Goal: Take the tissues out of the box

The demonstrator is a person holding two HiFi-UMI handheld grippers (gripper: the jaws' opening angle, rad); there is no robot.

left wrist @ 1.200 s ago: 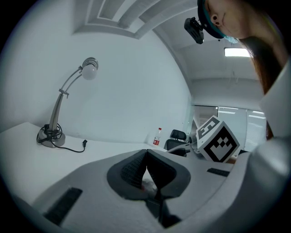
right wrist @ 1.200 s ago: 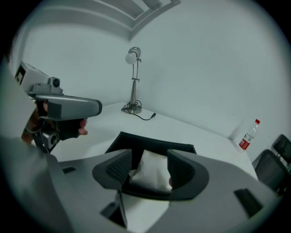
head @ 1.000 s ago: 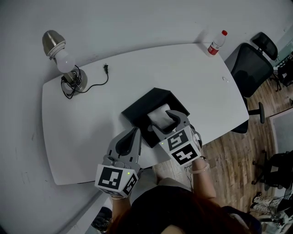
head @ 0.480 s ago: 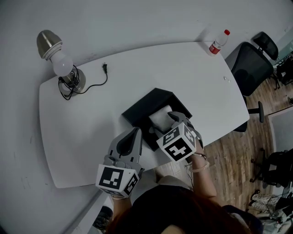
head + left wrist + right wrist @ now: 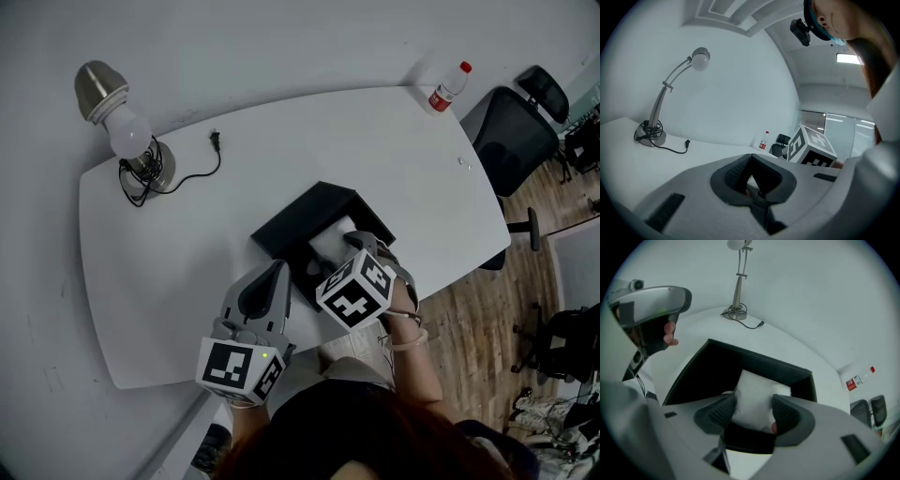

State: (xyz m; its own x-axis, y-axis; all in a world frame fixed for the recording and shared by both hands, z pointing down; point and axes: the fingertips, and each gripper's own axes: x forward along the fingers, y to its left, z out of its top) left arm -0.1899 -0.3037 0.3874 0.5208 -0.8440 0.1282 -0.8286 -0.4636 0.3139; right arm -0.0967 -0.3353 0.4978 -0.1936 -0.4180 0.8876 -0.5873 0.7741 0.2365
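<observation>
A black open box lies on the white table near its front edge, with a white tissue pack inside. My right gripper reaches down into the box. In the right gripper view its jaws stand wide on either side of the tissue pack, inside the box; I see no squeeze on the pack. My left gripper hovers just left of the box, near the table's edge. Its jaws are shut with nothing between them.
A desk lamp with a coiled cord and loose plug stands at the table's far left. A water bottle is at the far right corner. A black office chair sits past the right edge, over wooden floor.
My right gripper has tipped forward and sunk lower into the box, covering more of the tissue pack. The left gripper has stayed where it was.
</observation>
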